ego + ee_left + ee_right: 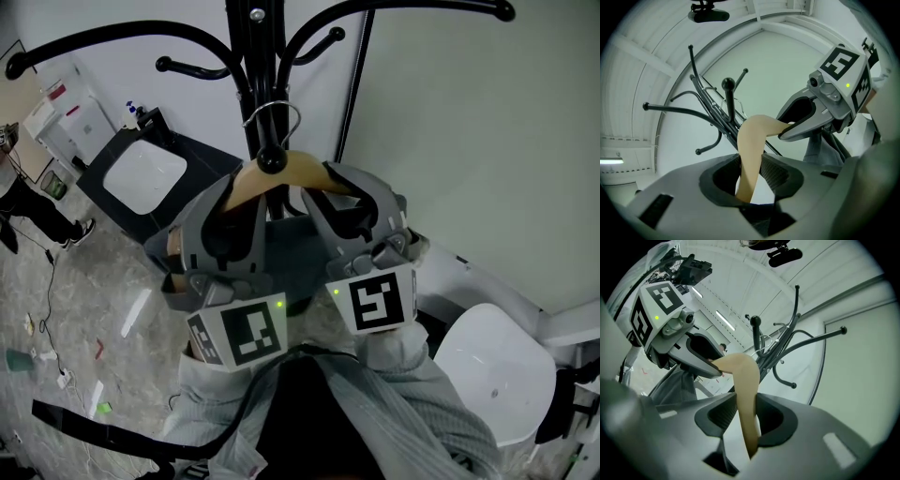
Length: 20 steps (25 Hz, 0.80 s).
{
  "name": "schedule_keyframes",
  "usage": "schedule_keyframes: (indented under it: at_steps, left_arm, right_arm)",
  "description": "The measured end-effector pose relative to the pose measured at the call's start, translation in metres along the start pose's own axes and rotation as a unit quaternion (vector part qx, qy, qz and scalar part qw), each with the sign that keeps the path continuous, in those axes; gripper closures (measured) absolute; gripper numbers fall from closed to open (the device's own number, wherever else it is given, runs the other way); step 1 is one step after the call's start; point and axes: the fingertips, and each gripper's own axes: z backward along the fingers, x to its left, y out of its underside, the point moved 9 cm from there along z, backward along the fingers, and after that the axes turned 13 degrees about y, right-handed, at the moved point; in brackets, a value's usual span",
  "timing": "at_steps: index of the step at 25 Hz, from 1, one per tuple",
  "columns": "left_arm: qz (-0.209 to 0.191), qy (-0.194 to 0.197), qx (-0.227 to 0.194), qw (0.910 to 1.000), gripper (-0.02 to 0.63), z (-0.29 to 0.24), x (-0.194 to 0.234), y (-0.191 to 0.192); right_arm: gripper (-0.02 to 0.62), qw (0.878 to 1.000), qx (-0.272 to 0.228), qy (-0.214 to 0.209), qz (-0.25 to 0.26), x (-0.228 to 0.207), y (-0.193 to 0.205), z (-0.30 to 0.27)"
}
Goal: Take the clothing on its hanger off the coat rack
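- Hanger (246, 184) is hanging by its hook on the coat rack (253, 66), below the rack's arms.
- Left hand-held gripper (232, 202) is clamping the hanger's left arm.
- Right hand-held gripper (343, 199) is clamping its right arm, sitting just beside the left one.

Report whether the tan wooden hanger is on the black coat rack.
On: the tan wooden hanger hangs by its wire hook on a black rack peg.

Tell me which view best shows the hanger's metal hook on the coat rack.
Head view: the metal hook shows clearly, looped over a peg of the coat rack above the wooden hanger. Both gripper views show mostly one hanger arm between the jaws; there the hook is only a thin wire sliver by the rack.
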Motion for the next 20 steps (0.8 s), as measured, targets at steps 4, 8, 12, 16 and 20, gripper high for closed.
schedule_keyframes:
  at_steps: [4,8,12,16,20]
  left_arm:
    - [-0.007,0.004,-0.020,0.9998,0.465,0.005,-0.006,-0.023]
    - [-0.015,0.026,-0.044,0.9986,0.465,0.001,-0.013,-0.042]
    - [-0.014,0.059,-0.073,0.9955,0.465,-0.012,-0.026,-0.051]
    - [-0.009,0.103,-0.098,0.9898,0.465,-0.023,-0.044,-0.058]
    - [-0.005,0.153,-0.127,0.9800,0.465,-0.027,-0.069,-0.065]
  right_arm:
    - [0.469,1.000,-0.002,0.022,0.010,-0.018,-0.009,0.019]
    - [0.468,0.998,0.013,0.055,0.015,-0.033,-0.011,0.038]
    - [0.468,0.995,0.039,0.085,0.026,-0.045,-0.004,0.054]
    - [0.468,0.989,0.084,0.117,0.033,-0.051,0.006,0.077]
    - [0.466,0.978,0.126,0.158,0.044,-0.053,0.013,0.110]
